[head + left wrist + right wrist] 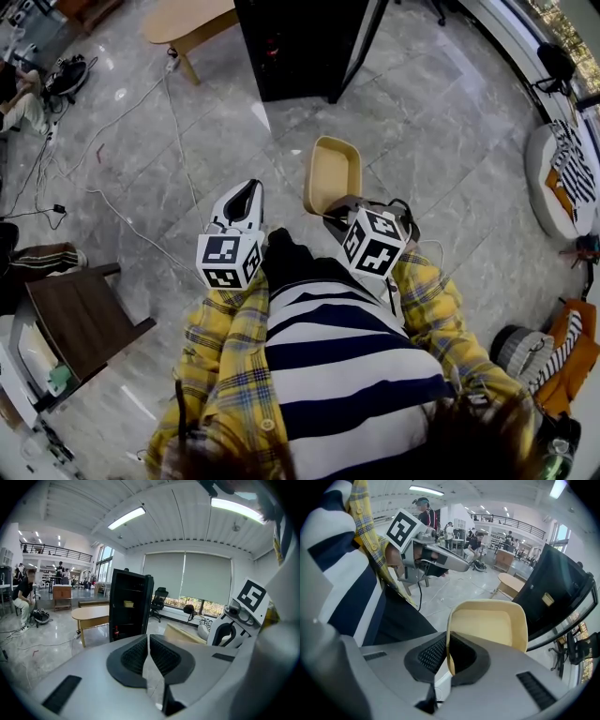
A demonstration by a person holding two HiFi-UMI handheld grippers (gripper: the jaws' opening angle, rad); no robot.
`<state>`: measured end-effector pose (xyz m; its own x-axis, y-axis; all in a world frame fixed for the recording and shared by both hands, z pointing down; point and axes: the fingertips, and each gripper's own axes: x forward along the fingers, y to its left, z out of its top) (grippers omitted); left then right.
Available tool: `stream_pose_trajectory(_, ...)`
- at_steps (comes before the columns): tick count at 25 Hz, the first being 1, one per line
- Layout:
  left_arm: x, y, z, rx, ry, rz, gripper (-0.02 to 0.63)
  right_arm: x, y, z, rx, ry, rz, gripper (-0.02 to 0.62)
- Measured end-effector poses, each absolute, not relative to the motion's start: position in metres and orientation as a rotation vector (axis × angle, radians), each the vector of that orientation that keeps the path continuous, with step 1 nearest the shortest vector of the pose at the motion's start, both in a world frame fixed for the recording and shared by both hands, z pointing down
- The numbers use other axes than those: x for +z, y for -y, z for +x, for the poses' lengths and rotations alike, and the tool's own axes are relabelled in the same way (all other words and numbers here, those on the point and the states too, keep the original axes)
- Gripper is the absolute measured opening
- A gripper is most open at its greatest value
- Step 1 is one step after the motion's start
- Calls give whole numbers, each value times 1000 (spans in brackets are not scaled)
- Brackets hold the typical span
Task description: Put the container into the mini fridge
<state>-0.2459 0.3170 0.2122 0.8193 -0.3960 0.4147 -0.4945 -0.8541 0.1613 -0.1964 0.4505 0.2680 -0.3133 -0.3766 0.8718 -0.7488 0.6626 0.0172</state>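
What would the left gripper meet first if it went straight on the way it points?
Probably the fridge. The left gripper, jaws shut and empty, points across the floor toward its open front, near the right edge; depth is unclear, so it might slip past.

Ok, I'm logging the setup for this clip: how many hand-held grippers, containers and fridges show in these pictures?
Hand-held grippers: 2, the left hand-held gripper and the right hand-held gripper
container: 1
mini fridge: 1
Total: 4
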Motion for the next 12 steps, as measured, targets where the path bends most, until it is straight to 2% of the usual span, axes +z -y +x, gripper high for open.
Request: stream_pose_trajectory(12, 230, -239, -203, 515, 657, 2720, 28, 280, -379, -163, 514, 1909, 842, 29)
